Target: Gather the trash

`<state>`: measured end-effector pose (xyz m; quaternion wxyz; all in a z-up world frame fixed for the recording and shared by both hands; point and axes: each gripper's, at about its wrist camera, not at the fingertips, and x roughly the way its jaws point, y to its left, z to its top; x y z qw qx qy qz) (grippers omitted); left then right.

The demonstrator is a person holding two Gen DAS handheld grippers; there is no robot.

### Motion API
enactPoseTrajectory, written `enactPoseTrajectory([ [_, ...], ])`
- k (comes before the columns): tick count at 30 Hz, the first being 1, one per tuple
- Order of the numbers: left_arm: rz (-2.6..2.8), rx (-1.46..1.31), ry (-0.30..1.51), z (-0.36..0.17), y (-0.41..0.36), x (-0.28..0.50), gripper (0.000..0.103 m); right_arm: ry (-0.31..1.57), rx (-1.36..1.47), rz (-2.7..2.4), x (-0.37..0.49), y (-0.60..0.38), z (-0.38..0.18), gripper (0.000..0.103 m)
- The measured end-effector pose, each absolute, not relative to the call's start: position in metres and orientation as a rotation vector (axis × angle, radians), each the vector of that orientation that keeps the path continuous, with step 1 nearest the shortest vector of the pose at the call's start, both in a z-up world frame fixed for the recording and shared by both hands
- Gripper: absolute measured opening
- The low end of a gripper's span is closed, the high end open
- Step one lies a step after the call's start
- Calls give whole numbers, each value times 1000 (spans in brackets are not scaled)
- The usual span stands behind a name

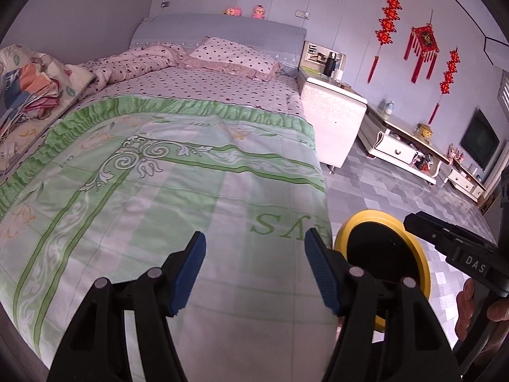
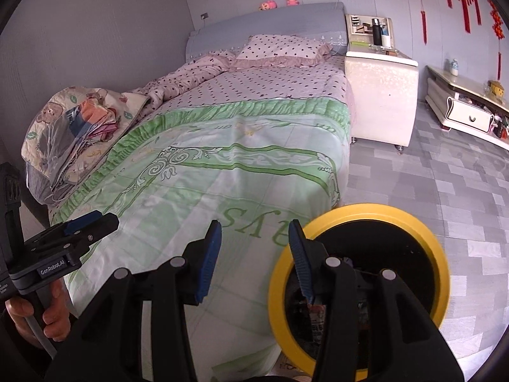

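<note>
A round bin with a yellow rim and black inside stands on the floor at the foot corner of the bed; in the left wrist view the bin shows partly behind my right finger. Some wrappers lie in its bottom. My right gripper hovers over the bed corner just left of the bin, open, with nothing between its blue pads. My left gripper is open and empty above the green bedspread. No loose trash shows on the bed.
Folded quilts are piled on the bed's left side, and a dotted pillow lies at the head. A white nightstand and a low TV cabinet line the wall. Grey tiled floor stretches to the right.
</note>
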<state>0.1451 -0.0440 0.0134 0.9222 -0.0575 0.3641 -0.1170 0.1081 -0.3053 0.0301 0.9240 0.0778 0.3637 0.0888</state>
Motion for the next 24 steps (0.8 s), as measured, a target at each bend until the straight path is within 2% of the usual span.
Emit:
enactPoseTrajectory([
  [5, -173, -128, 751, 6, -6, 133, 62, 763, 153, 216, 111, -265, 19, 43],
  [10, -121, -140, 733, 0, 21, 116, 70, 767, 161, 228, 107, -239, 12, 52],
  [17, -75, -158, 696, -7, 44, 92, 85, 737, 141, 213, 92, -221, 9, 71],
  [20, -59, -157, 648, 0, 46, 81, 93, 707, 152, 192, 83, -224, 13, 87],
  [24, -40, -158, 566, 14, 47, 63, 95, 624, 115, 143, 66, -221, 24, 94],
])
